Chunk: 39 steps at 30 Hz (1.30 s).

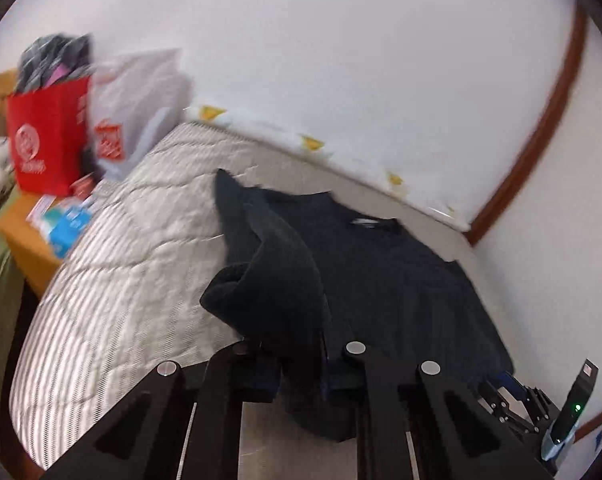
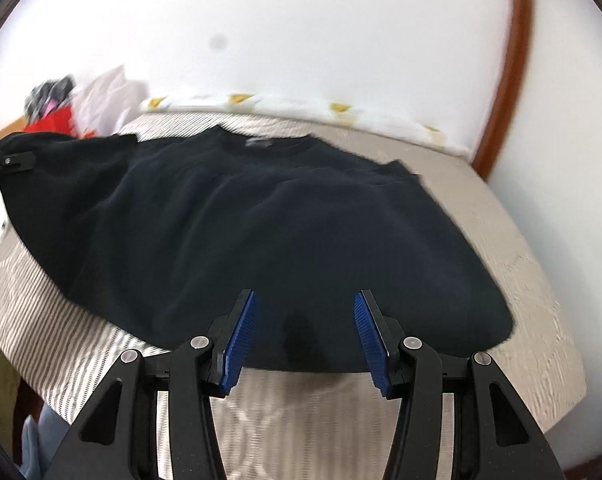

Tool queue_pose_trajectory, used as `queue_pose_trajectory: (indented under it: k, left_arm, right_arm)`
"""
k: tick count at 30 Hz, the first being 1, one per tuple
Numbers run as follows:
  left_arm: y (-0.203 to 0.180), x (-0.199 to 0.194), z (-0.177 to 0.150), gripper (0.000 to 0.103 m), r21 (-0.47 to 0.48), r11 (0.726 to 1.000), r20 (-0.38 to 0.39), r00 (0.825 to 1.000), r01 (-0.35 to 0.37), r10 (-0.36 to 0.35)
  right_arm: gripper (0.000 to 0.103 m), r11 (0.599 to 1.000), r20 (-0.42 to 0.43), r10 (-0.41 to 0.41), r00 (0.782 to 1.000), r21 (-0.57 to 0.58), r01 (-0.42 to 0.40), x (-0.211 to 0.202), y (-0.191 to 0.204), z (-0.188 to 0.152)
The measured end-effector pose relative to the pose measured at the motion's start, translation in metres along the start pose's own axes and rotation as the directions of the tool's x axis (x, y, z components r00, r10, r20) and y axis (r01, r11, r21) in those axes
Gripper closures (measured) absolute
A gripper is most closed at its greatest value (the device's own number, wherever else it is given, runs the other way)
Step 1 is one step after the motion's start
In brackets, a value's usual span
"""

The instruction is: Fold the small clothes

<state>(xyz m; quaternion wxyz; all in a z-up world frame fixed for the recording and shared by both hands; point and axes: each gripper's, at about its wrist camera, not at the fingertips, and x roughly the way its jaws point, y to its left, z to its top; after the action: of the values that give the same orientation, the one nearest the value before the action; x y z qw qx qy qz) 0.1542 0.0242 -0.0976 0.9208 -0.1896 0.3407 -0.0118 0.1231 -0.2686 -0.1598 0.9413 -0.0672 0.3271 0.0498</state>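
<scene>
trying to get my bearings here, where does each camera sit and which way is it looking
Left wrist: sits on the left tongs, looking down along them across the bed toward the white wall; they are shut on a lifted sleeve of the black sweater; the right tongs show at lower right.
Right wrist: sits on the right tongs, open over the hem of the black sweater; the left tongs show at the left edge.
Shared: sweater, bed, wall, red bag.
</scene>
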Motion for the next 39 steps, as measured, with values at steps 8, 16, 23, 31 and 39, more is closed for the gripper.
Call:
queue_pose_trajectory:
  k: [8,16,23,31,39]
  left_arm:
    - [-0.094,0.026,0.001,0.091,0.163,0.98,-0.047,0.993,0.117,-0.111]
    - [-0.144,0.078,-0.039,0.091,0.215,0.953,-0.202,0.964,0.215,-0.172]
    - [-0.145,0.098,-0.051,0.088,0.233,0.944,-0.305,0.939,0.234,-0.158]
    - [-0.122,0.056,-0.043,0.057,0.288,0.915,-0.265,0.941,0.284,-0.209]
    - [-0.058,0.029,-0.057,0.041,0.318,0.928,-0.198,0.971,0.194,-0.135]
  right_arm:
    - [0.053,0.988,0.0,-0.142,0.99,0.064,0.142,0.001,-0.053,0.002]
    - [0.053,0.981,-0.041,-0.141,0.989,0.131,0.145,0.008,-0.089,-0.013]
    - [0.051,0.989,-0.046,-0.044,0.998,0.142,0.05,0.016,-0.078,-0.005]
    - [0.031,0.979,0.008,0.119,0.993,0.166,-0.119,0.01,-0.047,0.023]
    - [0.023,0.936,0.013,0.279,0.96,0.222,-0.275,0.009,-0.013,0.038]
